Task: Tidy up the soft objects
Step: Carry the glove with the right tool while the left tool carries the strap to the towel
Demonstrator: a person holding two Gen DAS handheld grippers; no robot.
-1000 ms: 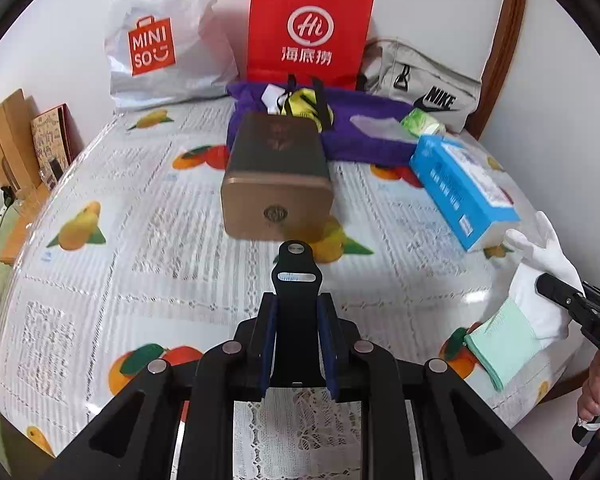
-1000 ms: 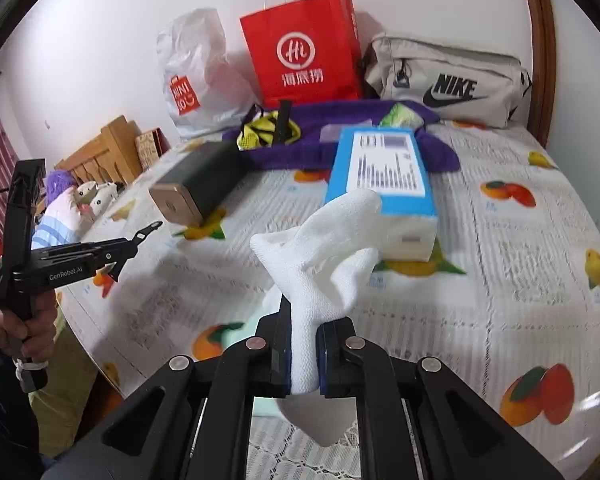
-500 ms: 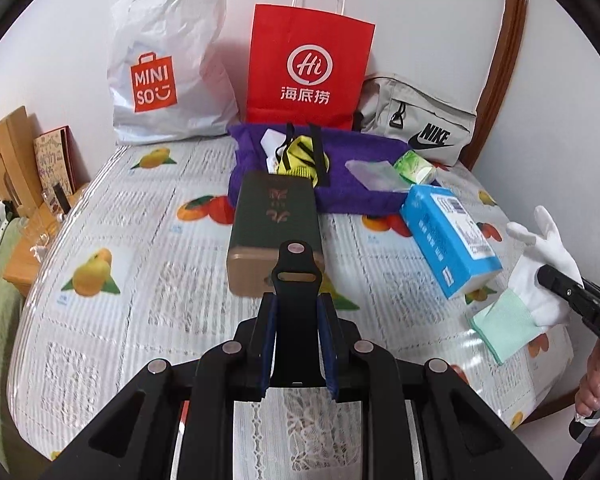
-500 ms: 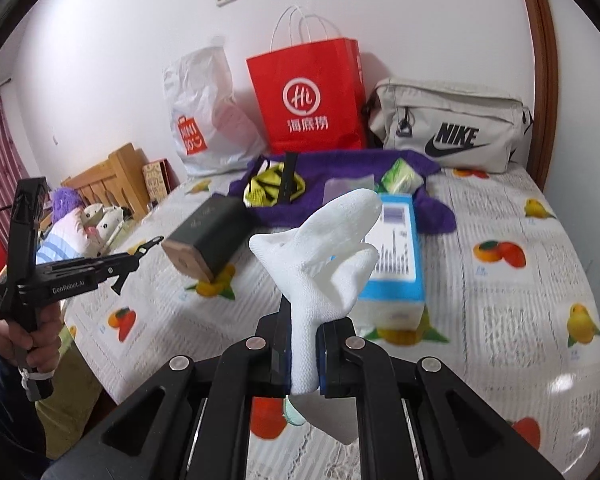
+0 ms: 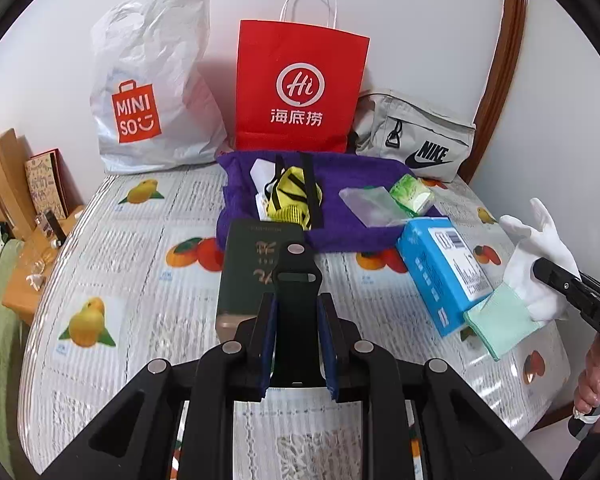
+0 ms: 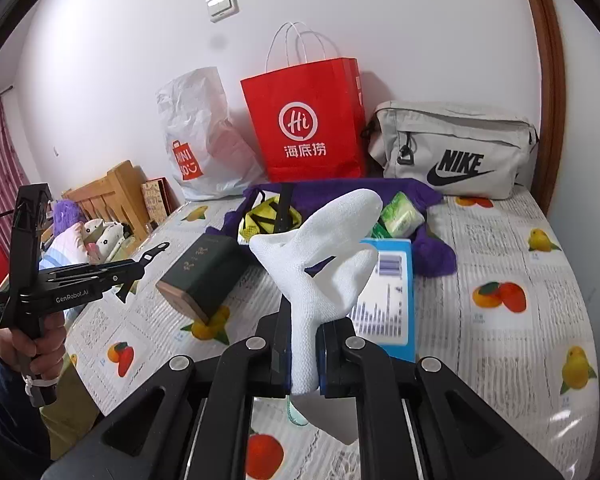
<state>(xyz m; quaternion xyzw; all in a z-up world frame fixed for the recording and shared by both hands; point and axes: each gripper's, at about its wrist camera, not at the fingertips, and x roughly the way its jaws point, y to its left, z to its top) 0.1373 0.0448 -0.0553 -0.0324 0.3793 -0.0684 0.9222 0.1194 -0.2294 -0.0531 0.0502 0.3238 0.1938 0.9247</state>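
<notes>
The task looks to be at an early or middle stage. The right gripper is pinching a white glove at the cuff, with the pads pressed on the fabric, and holds it in the air above the near edge of the table. A pale green cloth hangs with the glove, it seems in the same pinch (I cannot tell this for sure). The left gripper clamps a black strap between its pads, also off the table.

At the back, a purple towel already carries several things: a yellow and black mesh item, a clear packet and a green tissue pack. I judge this to be the collecting place, so the glove, the cloth and the strap are left to bring there. The blue box and the dark green box lie between.

The glove is knitted, thin and limp; its fingers stand up loosely and one is bent.
</notes>
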